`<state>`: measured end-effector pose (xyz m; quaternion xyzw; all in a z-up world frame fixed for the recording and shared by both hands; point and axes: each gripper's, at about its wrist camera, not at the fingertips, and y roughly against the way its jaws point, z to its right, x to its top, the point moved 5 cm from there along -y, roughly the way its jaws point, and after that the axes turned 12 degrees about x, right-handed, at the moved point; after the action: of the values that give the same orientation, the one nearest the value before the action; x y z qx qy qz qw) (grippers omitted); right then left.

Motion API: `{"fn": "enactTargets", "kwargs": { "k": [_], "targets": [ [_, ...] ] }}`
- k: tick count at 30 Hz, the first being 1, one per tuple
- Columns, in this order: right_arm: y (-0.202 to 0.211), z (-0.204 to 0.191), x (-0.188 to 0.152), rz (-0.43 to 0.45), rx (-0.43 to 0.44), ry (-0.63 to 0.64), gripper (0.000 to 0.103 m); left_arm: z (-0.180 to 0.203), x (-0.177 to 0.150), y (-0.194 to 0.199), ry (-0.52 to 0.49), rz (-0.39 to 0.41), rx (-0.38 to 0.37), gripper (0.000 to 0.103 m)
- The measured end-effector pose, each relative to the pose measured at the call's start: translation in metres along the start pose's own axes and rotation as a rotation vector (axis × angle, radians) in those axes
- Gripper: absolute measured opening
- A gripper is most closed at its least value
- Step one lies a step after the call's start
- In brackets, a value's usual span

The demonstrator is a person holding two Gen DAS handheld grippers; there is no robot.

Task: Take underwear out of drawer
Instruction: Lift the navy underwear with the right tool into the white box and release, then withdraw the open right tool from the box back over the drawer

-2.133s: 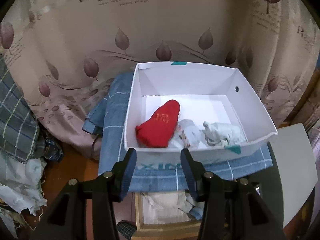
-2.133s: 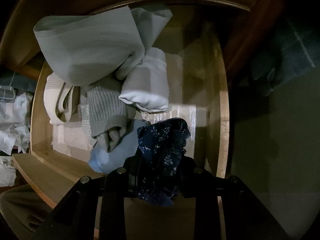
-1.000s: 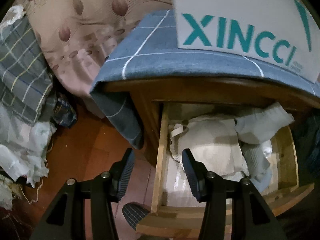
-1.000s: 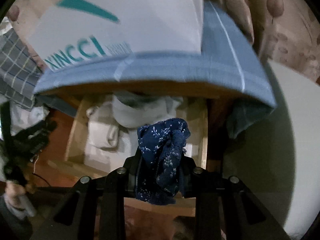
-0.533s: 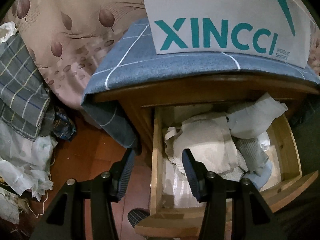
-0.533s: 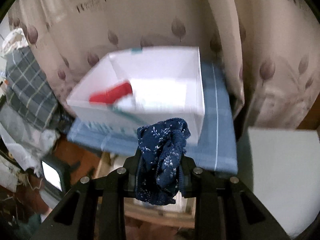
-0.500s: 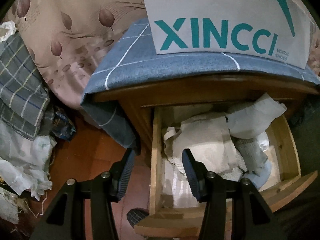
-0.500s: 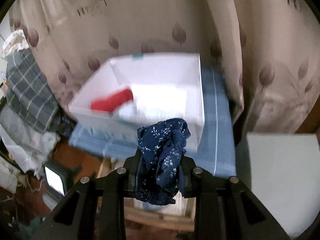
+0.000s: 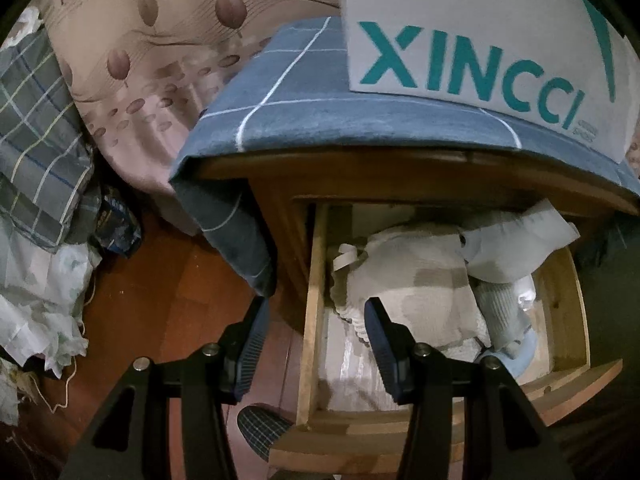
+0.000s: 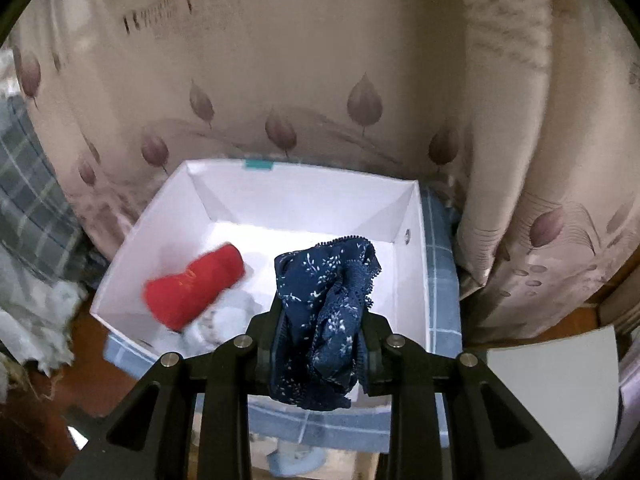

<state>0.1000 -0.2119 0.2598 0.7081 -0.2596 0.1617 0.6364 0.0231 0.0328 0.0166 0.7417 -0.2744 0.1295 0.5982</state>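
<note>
My right gripper (image 10: 320, 320) is shut on navy floral underwear (image 10: 326, 312) with a lace edge, held above the near wall of an open white box (image 10: 412, 264). Inside the box lie a red garment (image 10: 196, 286) and pale bundled pieces (image 10: 224, 320). My left gripper (image 9: 316, 320) stands open with nothing between its fingers, over the left side rail of the open wooden drawer (image 9: 314, 300). The drawer holds cream underwear (image 9: 412, 280), a white garment (image 9: 516, 244) and a grey ribbed piece (image 9: 498, 312).
The white box (image 9: 480, 28) with teal lettering sits on a blue checked cloth (image 9: 304, 100) covering the cabinet top. A leaf-patterned curtain (image 10: 320, 80) hangs behind. Plaid fabric (image 9: 36, 132) and crumpled white material (image 9: 36, 312) lie on the reddish floor at left. A white board (image 10: 552, 392) stands at right.
My right gripper rose with the navy underwear from in front of the drawer to above the white box. The left gripper stayed over the drawer's left rail, still open.
</note>
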Motion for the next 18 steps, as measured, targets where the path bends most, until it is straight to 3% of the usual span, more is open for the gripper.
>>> {"fn": "enactTargets", "kwargs": {
  "k": [8, 18],
  "targets": [
    [-0.049, 0.022, -0.013, -0.104, -0.050, -0.028, 0.027, -0.008, -0.001, -0.009, 0.057, -0.052, -0.041, 0.050],
    [-0.053, 0.030, -0.014, -0.108, -0.057, -0.051, 0.037, -0.006, -0.002, -0.012, 0.052, -0.065, -0.035, 0.050]
  ]
}}
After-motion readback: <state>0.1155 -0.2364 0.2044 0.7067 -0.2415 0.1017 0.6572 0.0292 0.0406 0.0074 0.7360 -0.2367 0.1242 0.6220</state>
